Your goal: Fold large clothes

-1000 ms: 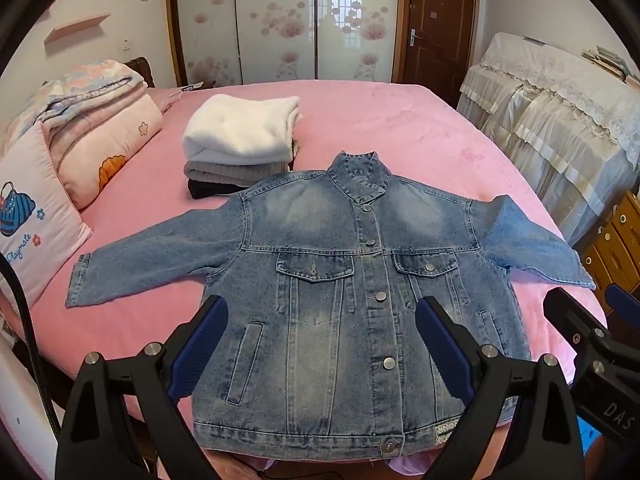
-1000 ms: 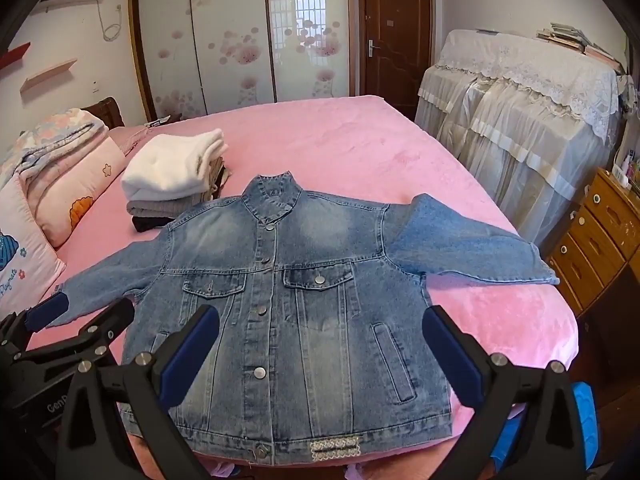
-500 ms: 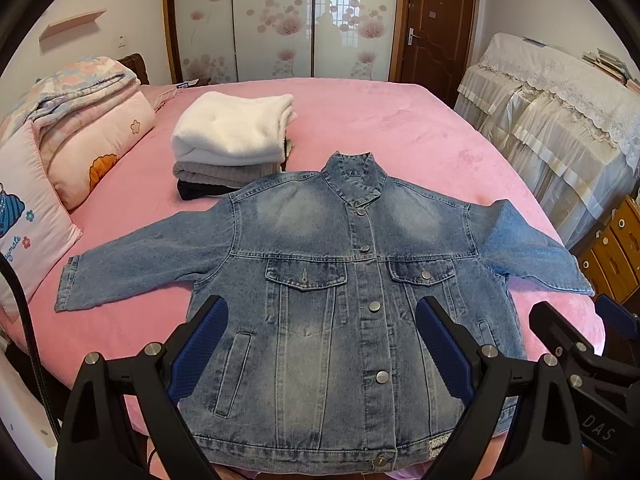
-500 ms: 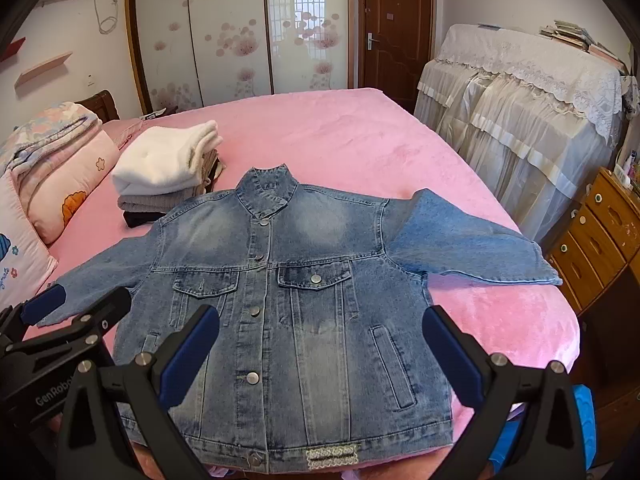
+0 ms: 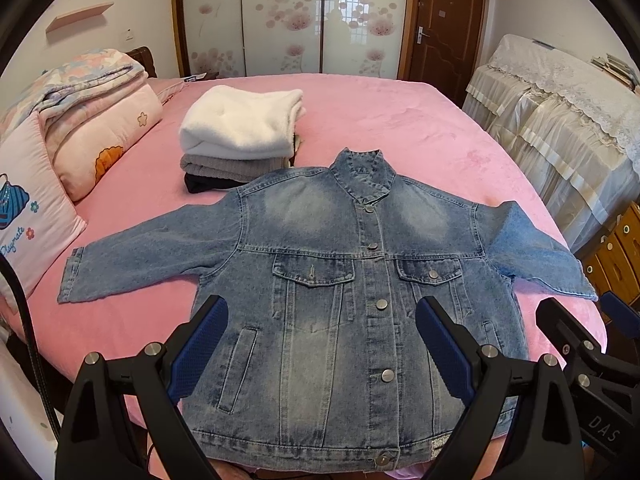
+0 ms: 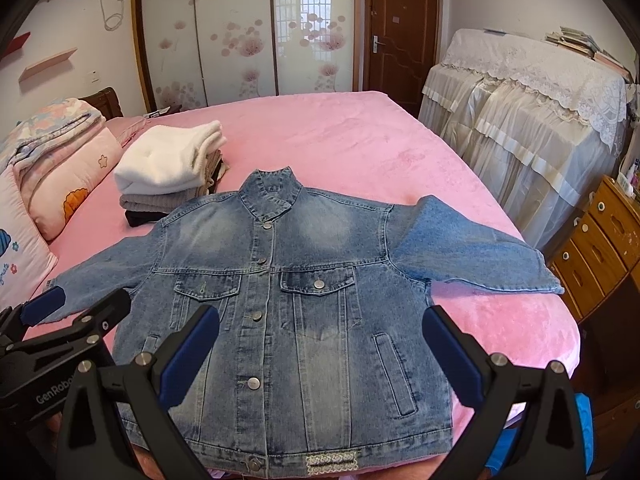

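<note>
The faded blue denim jacket point(image 5: 332, 300), buttoned and spread flat on the pink bed point(image 5: 400, 120), looks heavy and stiff — best pinched at cuff or hem seams — while left gripper point(image 5: 320, 344) and right gripper point(image 6: 320, 350) hover wide open, empty.

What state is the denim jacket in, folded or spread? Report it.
Spread. The denim jacket lies flat, front up and buttoned, on the pink bed, both sleeves stretched outward.

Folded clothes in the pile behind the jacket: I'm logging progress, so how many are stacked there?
3 visible: a white fleece piece on top, a grey knit under it, a black garment at the bottom. Others may be hidden.
</note>
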Action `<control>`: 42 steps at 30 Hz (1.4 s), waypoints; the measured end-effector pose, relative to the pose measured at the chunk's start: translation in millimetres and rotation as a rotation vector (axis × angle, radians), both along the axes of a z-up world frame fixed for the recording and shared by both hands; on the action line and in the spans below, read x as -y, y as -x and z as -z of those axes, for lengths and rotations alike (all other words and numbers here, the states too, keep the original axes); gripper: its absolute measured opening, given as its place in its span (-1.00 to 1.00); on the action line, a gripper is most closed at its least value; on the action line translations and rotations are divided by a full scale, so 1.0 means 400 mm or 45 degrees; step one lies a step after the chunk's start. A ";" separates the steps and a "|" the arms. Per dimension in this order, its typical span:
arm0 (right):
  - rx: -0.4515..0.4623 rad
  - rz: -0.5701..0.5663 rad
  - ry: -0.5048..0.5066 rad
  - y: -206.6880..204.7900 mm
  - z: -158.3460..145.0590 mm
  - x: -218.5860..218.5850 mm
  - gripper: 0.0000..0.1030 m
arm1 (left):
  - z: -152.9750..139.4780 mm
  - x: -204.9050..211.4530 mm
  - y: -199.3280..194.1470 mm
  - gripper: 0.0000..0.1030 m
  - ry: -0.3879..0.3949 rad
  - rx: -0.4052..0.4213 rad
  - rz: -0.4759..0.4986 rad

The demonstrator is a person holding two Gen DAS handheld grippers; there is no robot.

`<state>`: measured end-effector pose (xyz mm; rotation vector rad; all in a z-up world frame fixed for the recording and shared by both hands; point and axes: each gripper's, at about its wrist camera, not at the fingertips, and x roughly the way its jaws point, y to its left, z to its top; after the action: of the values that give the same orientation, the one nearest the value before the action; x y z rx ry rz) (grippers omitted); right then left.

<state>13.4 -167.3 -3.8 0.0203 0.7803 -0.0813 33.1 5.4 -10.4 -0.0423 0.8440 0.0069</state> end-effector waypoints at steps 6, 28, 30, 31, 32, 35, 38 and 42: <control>0.005 -0.024 0.003 0.021 -0.006 -0.011 0.98 | -0.002 0.000 0.025 0.83 -0.053 -0.002 -0.025; 0.018 -0.053 -0.026 0.061 -0.011 0.004 0.98 | -0.008 0.031 0.064 0.83 -0.069 -0.022 -0.019; 0.015 -0.054 -0.027 0.061 -0.011 0.006 0.98 | -0.006 0.033 0.063 0.83 -0.070 -0.025 -0.020; 0.014 -0.054 -0.025 0.061 -0.010 0.006 0.98 | -0.005 0.035 0.062 0.83 -0.070 -0.028 -0.020; 0.012 -0.054 -0.027 0.061 -0.010 0.011 0.98 | -0.003 0.037 0.060 0.83 -0.070 -0.031 -0.020; 0.005 -0.056 -0.031 0.057 -0.007 0.020 0.98 | 0.001 0.045 0.056 0.83 -0.072 -0.042 -0.018; -0.004 -0.056 -0.037 0.051 0.000 0.027 0.98 | 0.007 0.051 0.051 0.83 -0.078 -0.048 -0.015; -0.019 -0.051 -0.049 0.039 0.012 0.037 0.98 | 0.017 0.058 0.044 0.83 -0.083 -0.059 -0.009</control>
<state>-2.4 -182.2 -8.7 0.0402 0.7970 -0.0285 15.6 -17.7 -17.1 0.0164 0.8893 0.0424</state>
